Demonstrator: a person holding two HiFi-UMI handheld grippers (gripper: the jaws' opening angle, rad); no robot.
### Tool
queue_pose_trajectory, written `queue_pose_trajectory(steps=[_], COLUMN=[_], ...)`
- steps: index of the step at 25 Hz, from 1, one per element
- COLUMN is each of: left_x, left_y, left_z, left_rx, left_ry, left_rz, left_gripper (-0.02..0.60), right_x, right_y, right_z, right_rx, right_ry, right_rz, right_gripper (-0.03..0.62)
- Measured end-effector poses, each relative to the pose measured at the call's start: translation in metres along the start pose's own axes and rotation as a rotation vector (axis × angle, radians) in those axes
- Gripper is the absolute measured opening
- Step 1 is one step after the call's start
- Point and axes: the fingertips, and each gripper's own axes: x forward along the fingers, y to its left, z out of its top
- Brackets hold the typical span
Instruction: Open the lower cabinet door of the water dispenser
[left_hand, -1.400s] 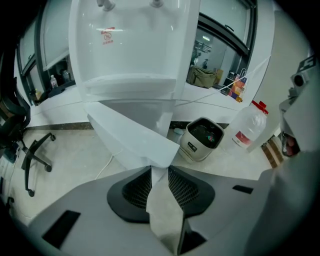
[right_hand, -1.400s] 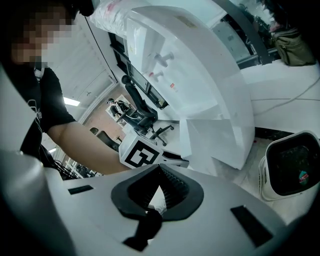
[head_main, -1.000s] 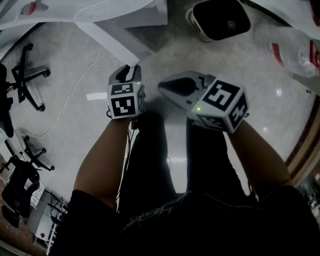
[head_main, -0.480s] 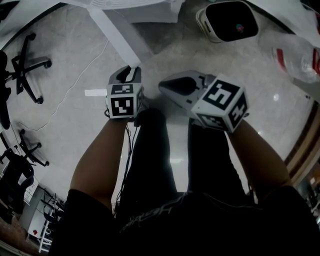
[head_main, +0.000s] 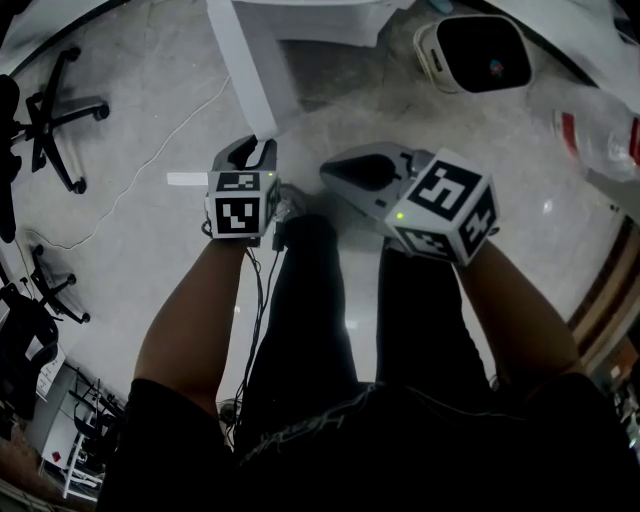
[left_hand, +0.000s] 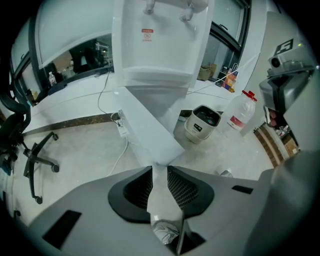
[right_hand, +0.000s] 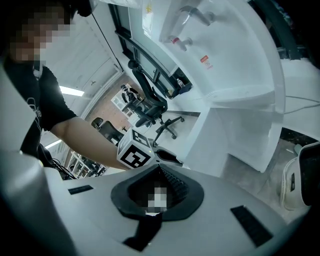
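The white water dispenser (left_hand: 156, 40) stands ahead, and its lower cabinet door (left_hand: 146, 127) is swung out toward me. My left gripper (left_hand: 160, 169) is shut on the door's free edge, and the thin white panel runs between its black pads. From the head view the door (head_main: 250, 70) reaches down to the left gripper (head_main: 255, 150). My right gripper (head_main: 338, 172) hovers beside it to the right, shut with nothing in it and touching nothing. The right gripper view shows the dispenser (right_hand: 235, 85) and the left gripper's marker cube (right_hand: 135, 151).
A white bin with a dark inside (head_main: 472, 50) sits on the floor right of the dispenser. A plastic bottle with a red label (head_main: 598, 130) stands further right. Office chairs (head_main: 55, 110) are at the left, and a cable (head_main: 150, 170) trails over the pale floor.
The door panel has swung from a slant to nearly upright in the head view, with the left gripper still on its edge. The bin and bottle have drifted right.
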Motion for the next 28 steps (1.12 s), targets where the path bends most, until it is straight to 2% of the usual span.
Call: queue_pose_trajectory(steps=[11,20,28], left_x=[-0.012,-0.018,-0.022], left_y=[0.042,0.069,0.102], left_z=[-0.018,-0.024,-0.031], left_rx=[0.072,0.145,0.131], left_ry=[0.007,0.015,0.018], left_rz=[0.013,-0.015,-0.012], left_gripper=[0.092,0.091,0.091], right_x=[0.038,0.062,0.093], right_y=[0.02,0.028,0.038], right_z=[0.012,0.019,0.032], right_rx=[-0.027,-0.028,-0.029], right_ry=[0.03,0.043,0.049], right_rz=[0.023,0.019,0.031], right_gripper=[0.012,0.012,0.012])
